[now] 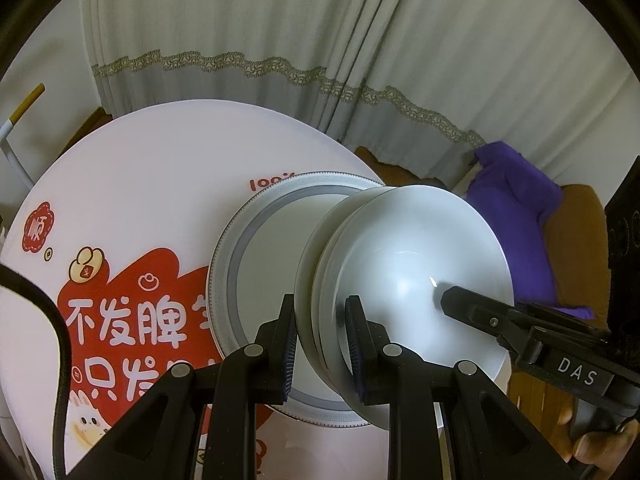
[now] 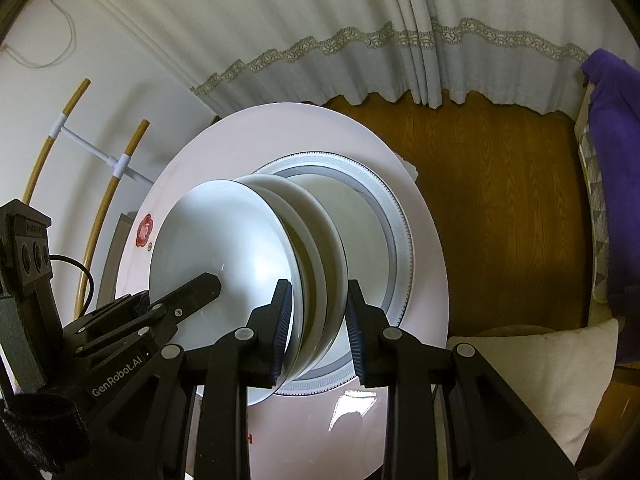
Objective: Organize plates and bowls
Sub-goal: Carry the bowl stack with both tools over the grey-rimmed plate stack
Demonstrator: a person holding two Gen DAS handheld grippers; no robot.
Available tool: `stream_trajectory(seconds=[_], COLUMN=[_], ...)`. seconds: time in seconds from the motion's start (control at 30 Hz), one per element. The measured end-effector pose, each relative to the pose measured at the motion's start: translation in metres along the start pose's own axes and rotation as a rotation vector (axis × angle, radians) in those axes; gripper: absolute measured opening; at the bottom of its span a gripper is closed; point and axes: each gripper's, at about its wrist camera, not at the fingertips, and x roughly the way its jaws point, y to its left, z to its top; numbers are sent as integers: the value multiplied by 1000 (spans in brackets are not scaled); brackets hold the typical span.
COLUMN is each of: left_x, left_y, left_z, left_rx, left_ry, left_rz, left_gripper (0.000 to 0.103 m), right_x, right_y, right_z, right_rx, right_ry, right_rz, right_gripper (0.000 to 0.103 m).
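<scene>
A stack of white bowls (image 1: 408,264) is held between both grippers, above a plate with a grey patterned rim (image 1: 228,264) on the round table (image 1: 132,184). My left gripper (image 1: 320,336) is shut on the stack's rim on one side. My right gripper (image 2: 318,332) is shut on the stack (image 2: 224,248) from the opposite side; the patterned plate (image 2: 396,232) lies beneath. In the left wrist view the right gripper's finger (image 1: 472,304) reaches over the top bowl. In the right wrist view the left gripper's finger (image 2: 192,292) does the same.
The table (image 2: 424,216) has a pink cover with red print. A grey curtain (image 1: 280,40) hangs behind. A purple cloth (image 1: 516,208) lies on a seat at the right, with a beige cushion (image 2: 540,364) and wooden floor (image 2: 488,184). A bamboo rack (image 2: 120,168) stands left.
</scene>
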Motion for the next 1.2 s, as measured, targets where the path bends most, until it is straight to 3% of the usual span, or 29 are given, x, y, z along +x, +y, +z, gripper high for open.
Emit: stream_trajectory(seconds=[1.2], left_x=[0], left_y=[5], left_z=[11], left_rx=[-33], left_ry=[16], left_rz=[-3], left_gripper=[21], right_x=[7], right_y=[15], right_z=[12], right_rx=[-29], right_ry=[43], right_rz=[-45], right_gripper=[27])
